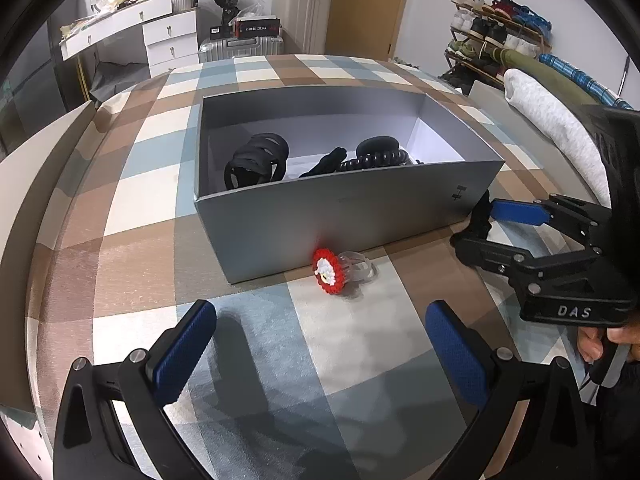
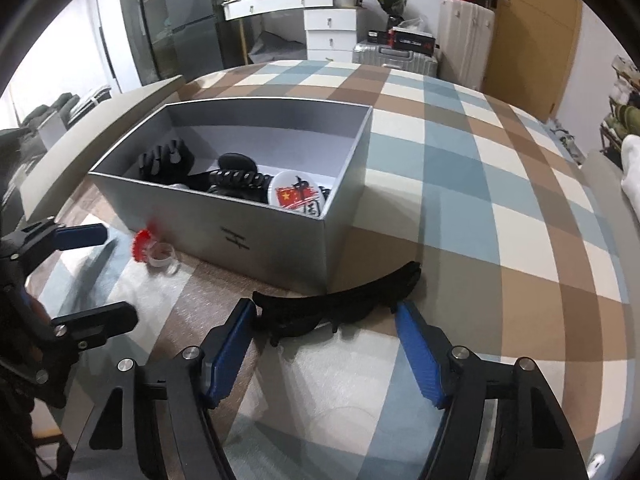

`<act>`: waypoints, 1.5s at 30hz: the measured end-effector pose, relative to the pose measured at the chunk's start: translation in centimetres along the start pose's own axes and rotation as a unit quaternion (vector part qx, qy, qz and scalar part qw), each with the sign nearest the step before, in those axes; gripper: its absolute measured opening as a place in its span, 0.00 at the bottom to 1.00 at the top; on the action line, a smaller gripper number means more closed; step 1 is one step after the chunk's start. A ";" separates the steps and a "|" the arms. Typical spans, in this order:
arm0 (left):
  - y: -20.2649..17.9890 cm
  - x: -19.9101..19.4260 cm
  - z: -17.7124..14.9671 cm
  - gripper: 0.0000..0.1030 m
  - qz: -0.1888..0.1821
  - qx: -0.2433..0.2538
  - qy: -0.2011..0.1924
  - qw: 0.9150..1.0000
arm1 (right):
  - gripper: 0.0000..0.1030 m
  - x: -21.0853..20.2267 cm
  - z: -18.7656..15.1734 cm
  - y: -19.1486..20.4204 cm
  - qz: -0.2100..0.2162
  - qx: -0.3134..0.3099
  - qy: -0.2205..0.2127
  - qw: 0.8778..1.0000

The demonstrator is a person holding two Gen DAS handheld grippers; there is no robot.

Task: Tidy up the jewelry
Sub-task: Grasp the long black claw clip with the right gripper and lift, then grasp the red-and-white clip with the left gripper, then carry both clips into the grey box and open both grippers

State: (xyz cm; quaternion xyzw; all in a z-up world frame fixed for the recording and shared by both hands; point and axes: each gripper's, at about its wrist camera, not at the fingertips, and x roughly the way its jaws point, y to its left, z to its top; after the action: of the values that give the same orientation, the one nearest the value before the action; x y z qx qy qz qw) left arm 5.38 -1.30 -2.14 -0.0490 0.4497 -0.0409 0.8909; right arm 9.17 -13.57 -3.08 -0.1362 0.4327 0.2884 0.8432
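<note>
grey box (image 2: 280, 236) holds black hair clips (image 1: 256, 158) and a badge (image 2: 298, 196); both tongs (image 1: 320, 344) (image 2: 326, 340) apart, empty.

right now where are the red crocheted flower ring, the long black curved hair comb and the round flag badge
red crocheted flower ring (image 1: 329, 271), left wrist view, on the flower face
long black curved hair comb (image 2: 340, 300), right wrist view, on its spine
round flag badge (image 2: 298, 197), right wrist view, on its printed face

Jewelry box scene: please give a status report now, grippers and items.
Left gripper open, empty. Right gripper open around black hair comb, not clamped. Red flower ring on cloth against grey box. Nothing blocking.
</note>
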 end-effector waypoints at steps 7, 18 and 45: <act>-0.4 0.1 0.2 0.94 -0.004 0.001 -0.013 1.000 | 0.69 -1.1 -0.2 -0.4 0.001 0.007 -0.011 1.000; -1.4 0.3 0.3 0.57 -0.014 0.021 -0.017 1.000 | 0.69 -2.1 0.0 -1.3 -0.001 0.020 -0.021 1.000; -1.4 -5.2 1.2 0.24 -0.033 0.031 -0.115 0.992 | 0.69 -5.2 0.5 -0.2 0.030 0.012 -0.080 0.996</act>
State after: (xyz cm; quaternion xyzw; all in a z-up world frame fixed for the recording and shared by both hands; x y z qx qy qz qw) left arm 3.25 -2.02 2.90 -0.0402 0.3406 -0.0785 0.9360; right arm 7.30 -15.40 1.41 -0.0892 0.3714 0.3186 0.8675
